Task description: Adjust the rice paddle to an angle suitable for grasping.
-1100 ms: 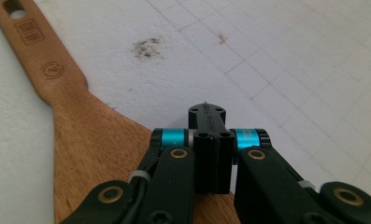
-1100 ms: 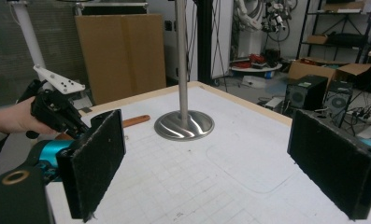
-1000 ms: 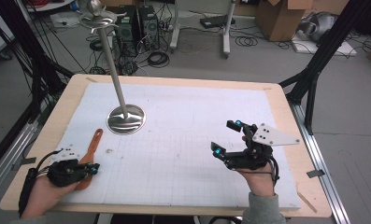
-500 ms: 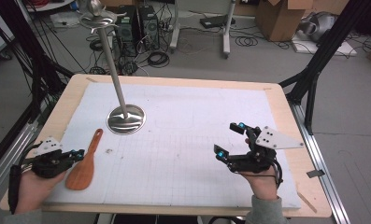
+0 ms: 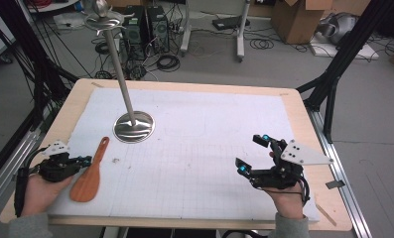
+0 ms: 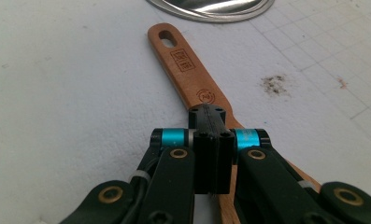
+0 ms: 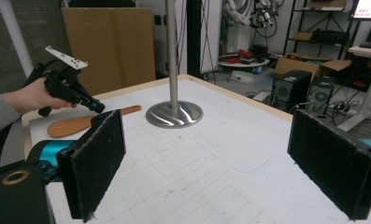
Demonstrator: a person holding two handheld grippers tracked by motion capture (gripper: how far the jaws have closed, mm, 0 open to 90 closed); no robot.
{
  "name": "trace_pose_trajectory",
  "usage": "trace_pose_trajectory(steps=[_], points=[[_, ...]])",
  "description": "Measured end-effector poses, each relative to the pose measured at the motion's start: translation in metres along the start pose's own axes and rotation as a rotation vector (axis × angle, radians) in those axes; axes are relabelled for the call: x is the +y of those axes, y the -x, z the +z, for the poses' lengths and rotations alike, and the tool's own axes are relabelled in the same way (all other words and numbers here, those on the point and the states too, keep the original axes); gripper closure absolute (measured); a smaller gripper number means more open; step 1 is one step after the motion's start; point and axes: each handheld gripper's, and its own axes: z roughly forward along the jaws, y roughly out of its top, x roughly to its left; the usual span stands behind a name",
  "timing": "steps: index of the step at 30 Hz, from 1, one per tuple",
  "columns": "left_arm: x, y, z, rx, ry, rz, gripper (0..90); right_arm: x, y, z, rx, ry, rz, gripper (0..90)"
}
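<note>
Nearest, the right gripper [image 5: 256, 154] hovers idle over the worktop [image 5: 294, 106], jaws spread wide and empty. The left gripper [image 5: 85, 160] is closed on nothing, its tips just beside the wooden spatula [image 5: 89, 174], which lies flat on the white mat [image 5: 209, 144]; contact looks possible but I cannot confirm it. Beyond stands the steel stand [image 5: 133, 126]. Judged step: lining up on the handle. Next: open, straddle it, close.

Wooden spatula [image 5: 90, 173]: flat on the white mat at the desk's 8 o'clock area. Broad blade toward the near edge; narrow handle angled toward 1 o'clock. The handle end has an oval hanging hole and carries a stamped mark and a round logo [image 6: 188, 70].
</note>
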Motion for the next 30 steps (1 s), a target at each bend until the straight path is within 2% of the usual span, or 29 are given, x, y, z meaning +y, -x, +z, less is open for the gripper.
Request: trace_pose_trajectory(steps=[6,11,16,21,25,30], points=[[0.001,-0.007,0.007,0.003,-0.017,-0.004,89.5,-0.002,0.001,-0.006,-0.010,-0.004,0.009,10.1],[0.004,-0.009,0.014,-0.007,-0.022,-0.013,89.5,-0.005,0.002,-0.009,-0.040,-0.016,-0.001,10.1],[0.005,-0.010,0.017,-0.013,-0.019,-0.011,89.5,-0.008,0.004,-0.014,-0.064,-0.017,0.012,10.2],[0.005,-0.010,0.018,-0.017,-0.011,-0.009,89.5,-0.006,0.004,-0.024,-0.087,0.019,0.011,10.4],[0.005,-0.008,0.019,-0.017,-0.008,0.000,89.5,-0.006,0.006,-0.025,-0.093,0.021,0.019,10.4],[0.006,-0.003,0.021,-0.038,-0.004,0.011,89.5,-0.006,0.005,-0.023,-0.086,0.018,0.009,10.4]])
